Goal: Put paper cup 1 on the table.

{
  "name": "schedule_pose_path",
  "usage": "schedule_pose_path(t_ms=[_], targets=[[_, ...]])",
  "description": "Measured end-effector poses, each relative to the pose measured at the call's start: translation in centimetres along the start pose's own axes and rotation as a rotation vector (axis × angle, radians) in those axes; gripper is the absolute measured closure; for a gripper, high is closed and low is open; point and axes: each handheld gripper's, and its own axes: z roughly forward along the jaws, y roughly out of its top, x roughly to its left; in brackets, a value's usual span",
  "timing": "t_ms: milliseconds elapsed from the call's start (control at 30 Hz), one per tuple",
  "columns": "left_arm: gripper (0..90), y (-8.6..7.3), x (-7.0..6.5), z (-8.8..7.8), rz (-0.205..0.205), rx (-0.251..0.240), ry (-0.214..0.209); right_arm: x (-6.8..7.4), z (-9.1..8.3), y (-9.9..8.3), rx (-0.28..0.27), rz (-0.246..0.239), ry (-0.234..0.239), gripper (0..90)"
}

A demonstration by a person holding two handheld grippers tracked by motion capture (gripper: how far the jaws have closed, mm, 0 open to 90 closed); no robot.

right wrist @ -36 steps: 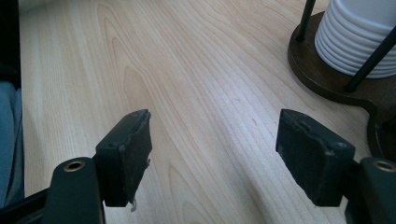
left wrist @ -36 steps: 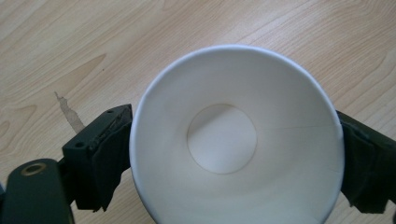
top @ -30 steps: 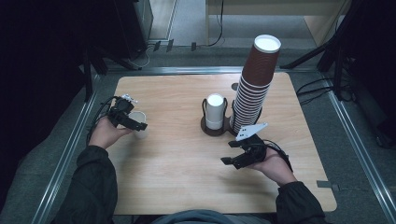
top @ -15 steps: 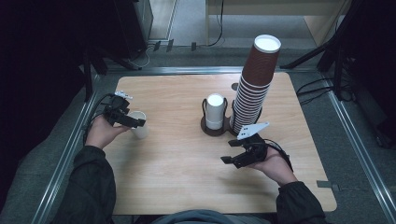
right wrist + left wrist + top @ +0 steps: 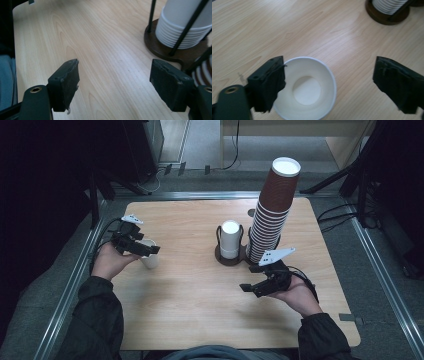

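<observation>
Left gripper (image 5: 150,250), held in the left hand (image 5: 107,262) near the table's left edge, sits over a single white paper cup (image 5: 148,260). In the left gripper view the cup (image 5: 308,87) stands upright, mouth up. One black pad (image 5: 270,82) overlaps the rim on one side; the other pad (image 5: 397,82) stands well apart from the cup, with bare wood between. Jaws have just been closing, cup between them, not yet pinched: unclenched around it. The cup lies straight below and ahead of this gripper, long axis vertical, so the closing line must cross the rim. The left hand is far nearer to it than the right.

Right gripper (image 5: 248,287) hovers low over bare wood at front right, jaws wide, holding nothing; its pads (image 5: 66,82) frame empty tabletop.

Cup: thin matte paper, tapered cone, rolled rim; would dent under a hard squeeze. Pads: black foam, frayed edges.

Farther out: a dark round wire-post cup holder (image 5: 231,257) with nested white cups (image 5: 230,237), and beside it a tall leaning stack of brown paper cups (image 5: 272,215). Wooden table (image 5: 200,320), light grain, smooth.
</observation>
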Motion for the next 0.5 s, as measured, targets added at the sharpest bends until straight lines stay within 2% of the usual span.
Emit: schedule_pose_path(t_ms=[67, 200, 333, 433, 500], targets=[[13.8, 0.2, -0.8, 0.1, 0.026, 0.000, -0.018, 0.0, -0.4, 0.1, -0.004, -0.018, -0.023, 25.6], [14.1, 0.6, -1.9, 0.4, 0.047, 0.013, -0.061, 0.0, -1.3, 0.3, -0.030, -0.014, -0.023, 25.6], [14.2, 1.0, -3.2, 0.6, 0.066, 0.012, -0.111, -0.4, -2.1, 0.4, -0.055, 0.012, -0.021, 25.6], [15.1, 1.2, -4.2, 0.7, 0.086, 0.001, -0.126, -0.6, -2.5, 0.5, -0.047, 0.035, -0.027, 24.6], [15.7, 1.2, -4.7, 0.8, 0.078, -0.014, -0.165, -0.8, -2.7, 0.5, -0.036, 0.059, -0.032, 24.0]])
